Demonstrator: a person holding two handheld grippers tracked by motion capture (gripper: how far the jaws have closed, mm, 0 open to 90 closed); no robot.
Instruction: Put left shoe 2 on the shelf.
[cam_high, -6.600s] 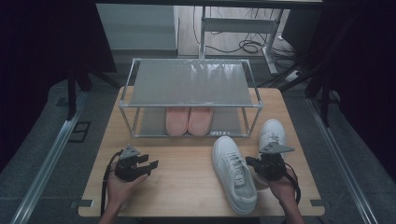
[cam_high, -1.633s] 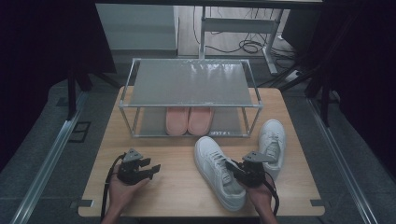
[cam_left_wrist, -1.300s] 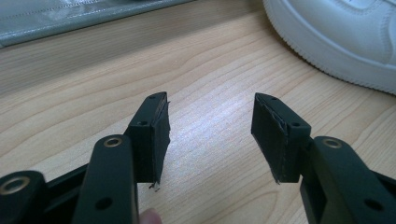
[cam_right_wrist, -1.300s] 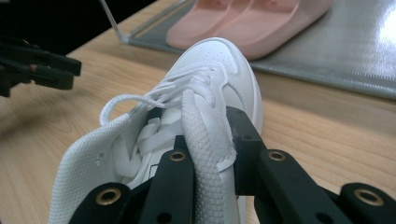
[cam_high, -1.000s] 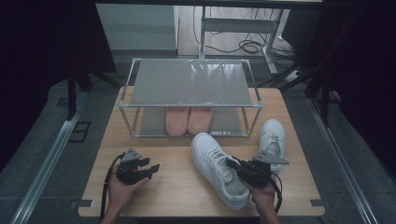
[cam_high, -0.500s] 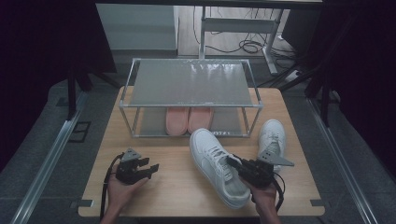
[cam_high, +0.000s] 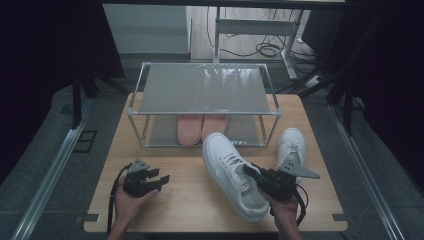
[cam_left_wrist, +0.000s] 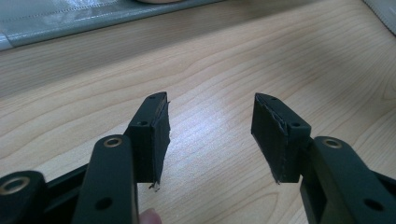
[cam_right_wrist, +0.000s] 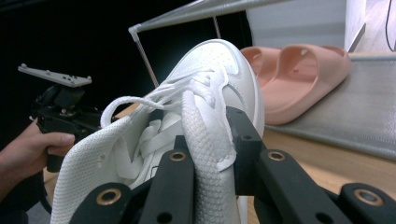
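Right gripper (cam_high: 256, 175) pinches the white lace-up sneaker's (cam_high: 231, 172) collar; its toe points far-left at the metal-framed shoe rack (cam_high: 202, 107); left gripper (cam_high: 156, 180) spread, idle.

- White lace-up leather sneaker with mesh collar (cam_high: 232, 175): toe pointing toward the metal-frame shoe rack (cam_high: 205, 95), heel toward the table's near edge, set at a slant; toe just before the rack's lower shelf; collar wall pinched between black jaws; laces loose, looped over the tongue.
- Second white lace-up sneaker (cam_high: 291, 148): upright on the wooden tabletop (cam_high: 190, 200), right of the first, toe toward the rack.
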